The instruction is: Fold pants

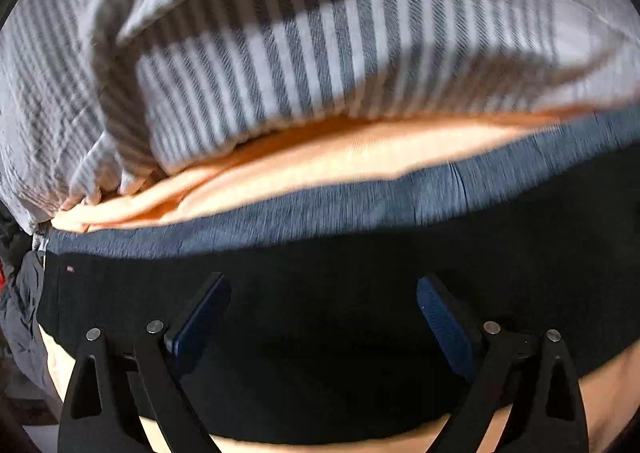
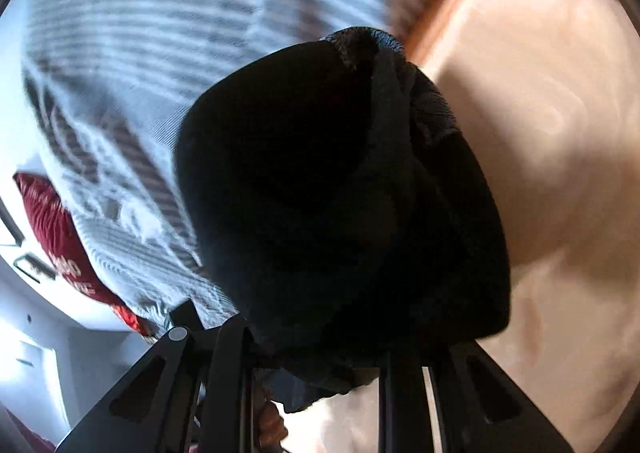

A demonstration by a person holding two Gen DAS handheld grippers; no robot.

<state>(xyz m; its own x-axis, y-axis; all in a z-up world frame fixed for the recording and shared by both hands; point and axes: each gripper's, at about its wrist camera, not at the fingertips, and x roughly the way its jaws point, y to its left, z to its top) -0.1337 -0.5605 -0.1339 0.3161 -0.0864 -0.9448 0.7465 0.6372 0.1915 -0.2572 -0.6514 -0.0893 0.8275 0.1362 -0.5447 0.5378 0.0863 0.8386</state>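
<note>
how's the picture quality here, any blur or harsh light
Left wrist view: motion blur smears the striped grey-and-white bedding; hard sunlight and shadow bands cross it. Right wrist view: the bunched black fabric pants fill the centre, nearly featureless in darkness; the peach sheet looks overexposed.

Both wrist views look down, close over the black pants (image 1: 320,293) and striped bedding (image 2: 140,33).

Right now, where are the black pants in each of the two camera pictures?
Left wrist view: the black pants lie in a wide dark band across the lower half, under the open left gripper, grey waistband along their upper edge.
Right wrist view: the pants fill the centre as a bunched dark mass, right above the right gripper.
Shared landmark: the striped bedding behind the pants.
</note>
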